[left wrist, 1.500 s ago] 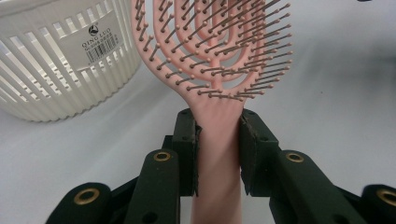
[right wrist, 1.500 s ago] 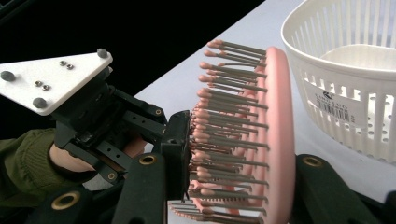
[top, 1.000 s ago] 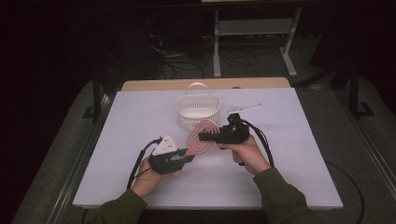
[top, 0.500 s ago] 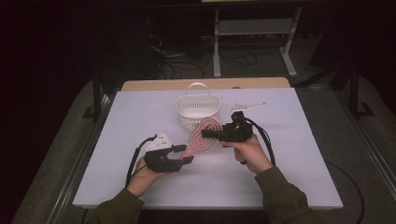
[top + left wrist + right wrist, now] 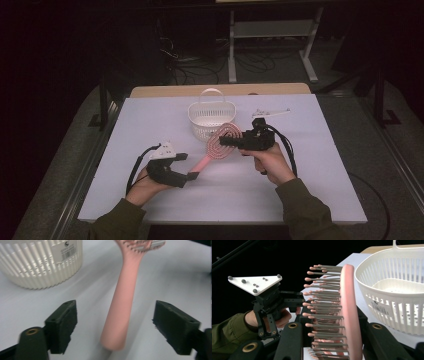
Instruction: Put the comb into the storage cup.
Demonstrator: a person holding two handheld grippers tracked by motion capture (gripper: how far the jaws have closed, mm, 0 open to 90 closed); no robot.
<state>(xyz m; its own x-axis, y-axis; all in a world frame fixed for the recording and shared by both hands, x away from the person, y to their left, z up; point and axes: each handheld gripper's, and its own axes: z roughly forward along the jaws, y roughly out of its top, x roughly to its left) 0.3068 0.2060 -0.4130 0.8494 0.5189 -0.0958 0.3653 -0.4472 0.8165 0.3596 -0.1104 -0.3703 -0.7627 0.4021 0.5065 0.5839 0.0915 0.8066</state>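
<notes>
While clamped, pink bristled hairbrush.

White tool beside basket

Lab-like test room: dark surroundings, white-covered table, floor cables, metal stand behind.

1. We see the brush as smooth, matt pink plastic, its grey bristles tipped with pink beads.
2. The basket near the frame's right looks like ribbed, slightly glossy white plastic, with a paper label.
3. The table has a smooth, matt pale surface.
4. The left claw carries matt black, rough-faced pads.
</notes>
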